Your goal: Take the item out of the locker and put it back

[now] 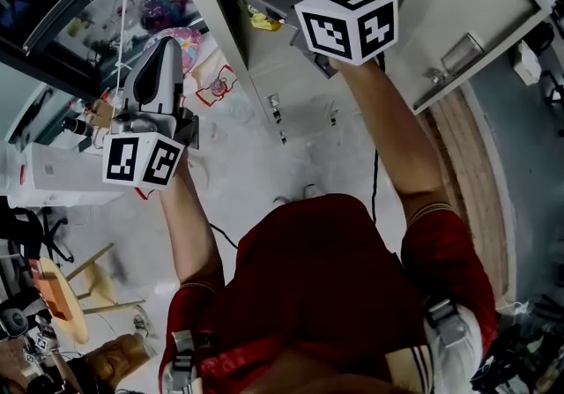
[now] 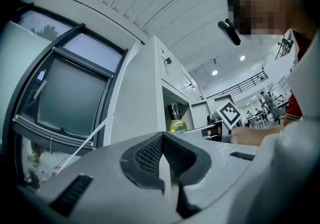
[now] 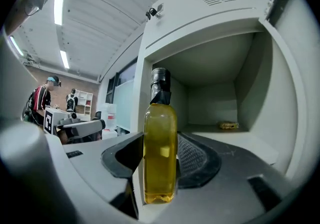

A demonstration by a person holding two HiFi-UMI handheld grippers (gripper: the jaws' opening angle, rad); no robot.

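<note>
The right gripper pinches the bottle of yellow liquid low on its body, one pad on each side. The bottle stands upright, dark cap up, at the open front of the locker, near the compartment's left edge. A small item lies towards the shelf's back right corner. The left gripper has its jaws pressed together on nothing.

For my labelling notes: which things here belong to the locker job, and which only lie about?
Job: yellow bottle, gripped in the right claw; open locker.
Lying about: small object on the locker shelf; window; shut, empty left claw.
</note>
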